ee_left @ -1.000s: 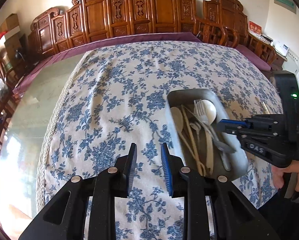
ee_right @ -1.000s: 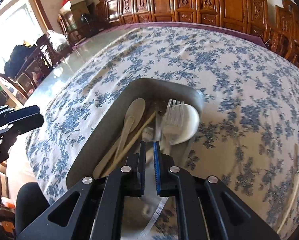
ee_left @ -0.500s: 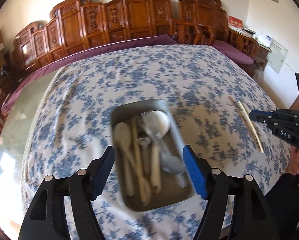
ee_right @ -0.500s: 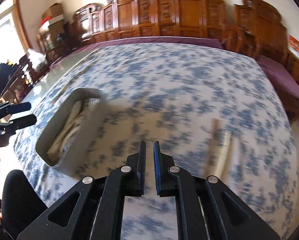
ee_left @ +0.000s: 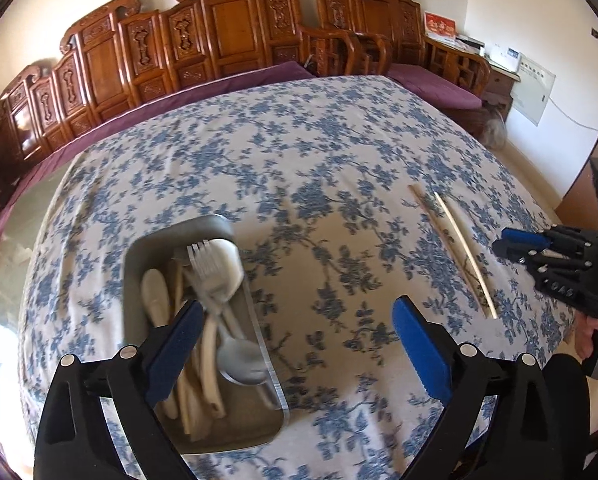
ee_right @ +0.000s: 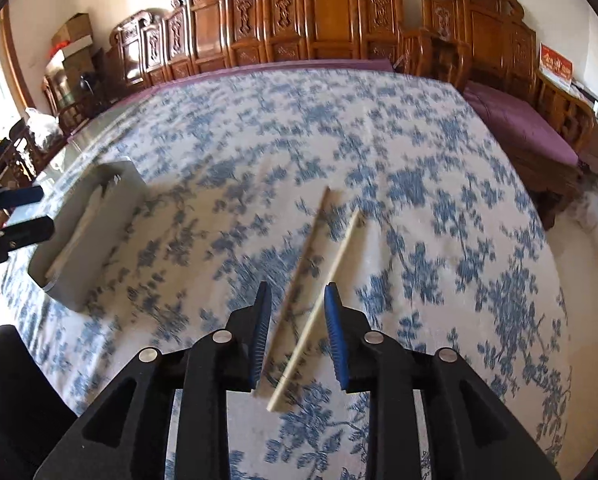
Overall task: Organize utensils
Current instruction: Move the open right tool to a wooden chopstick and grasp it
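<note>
A grey metal tray (ee_left: 259, 330) on the blue-flowered tablecloth holds a fork (ee_left: 207, 270), spoons and several pale chopsticks. My left gripper (ee_left: 297, 313) hovers over the tray's right wall. Its jaws are opening wide and grip nothing; the left finger (ee_left: 179, 336) hangs over the utensils. Two loose chopsticks (ee_right: 304, 270) lie side by side on the cloth, right of the tray (ee_right: 95, 264). My right gripper (ee_right: 297, 295) is just above their near ends. Its jaws are opening, with the chopsticks lying below the gap and untouched. In the left wrist view the right gripper (ee_left: 507, 241) sits beside those chopsticks (ee_left: 461, 242).
The tablecloth (ee_left: 299, 152) covers a large round table. Carved wooden chairs (ee_left: 227, 36) and a purple-cushioned bench (ee_right: 519, 124) ring its far side. The left gripper (ee_right: 17, 212) shows at the left edge of the right wrist view. A hand (ee_left: 591, 328) holds the right gripper.
My right gripper left the tray and swung right over the loose chopsticks, and its jaws parted. My left gripper slid over the tray and its jaws spread from narrow to wide.
</note>
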`<state>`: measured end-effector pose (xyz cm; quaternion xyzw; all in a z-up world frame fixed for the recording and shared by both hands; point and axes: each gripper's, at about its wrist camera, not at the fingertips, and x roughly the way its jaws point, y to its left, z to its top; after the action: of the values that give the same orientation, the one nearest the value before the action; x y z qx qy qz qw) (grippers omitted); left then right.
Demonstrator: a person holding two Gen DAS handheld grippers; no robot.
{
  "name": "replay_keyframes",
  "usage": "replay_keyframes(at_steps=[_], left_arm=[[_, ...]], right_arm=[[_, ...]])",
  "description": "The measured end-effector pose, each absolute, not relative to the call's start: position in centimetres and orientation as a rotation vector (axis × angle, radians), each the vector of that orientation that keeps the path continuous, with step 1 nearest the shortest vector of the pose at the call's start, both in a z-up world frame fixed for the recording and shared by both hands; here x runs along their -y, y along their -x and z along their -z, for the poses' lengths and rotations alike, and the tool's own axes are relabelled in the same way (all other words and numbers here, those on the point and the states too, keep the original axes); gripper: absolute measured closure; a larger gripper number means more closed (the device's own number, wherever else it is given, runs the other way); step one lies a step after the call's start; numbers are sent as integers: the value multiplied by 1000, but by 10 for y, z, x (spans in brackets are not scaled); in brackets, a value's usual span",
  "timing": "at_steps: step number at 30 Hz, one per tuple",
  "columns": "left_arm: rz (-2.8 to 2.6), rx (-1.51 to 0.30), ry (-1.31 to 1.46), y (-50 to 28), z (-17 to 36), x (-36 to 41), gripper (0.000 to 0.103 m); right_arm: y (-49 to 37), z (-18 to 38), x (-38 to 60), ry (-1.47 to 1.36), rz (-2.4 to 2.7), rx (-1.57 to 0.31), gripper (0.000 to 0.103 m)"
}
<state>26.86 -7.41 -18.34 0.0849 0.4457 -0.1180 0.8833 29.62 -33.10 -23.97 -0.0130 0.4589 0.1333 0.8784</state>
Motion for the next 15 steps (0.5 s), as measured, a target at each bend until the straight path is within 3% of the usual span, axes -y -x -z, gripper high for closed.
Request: replay_keyframes(at_steps=[15], left_arm=[[296,-986,-215,-268,218,118,12]], right_arm=[[-296,278,326,94,-236,-1032,76]])
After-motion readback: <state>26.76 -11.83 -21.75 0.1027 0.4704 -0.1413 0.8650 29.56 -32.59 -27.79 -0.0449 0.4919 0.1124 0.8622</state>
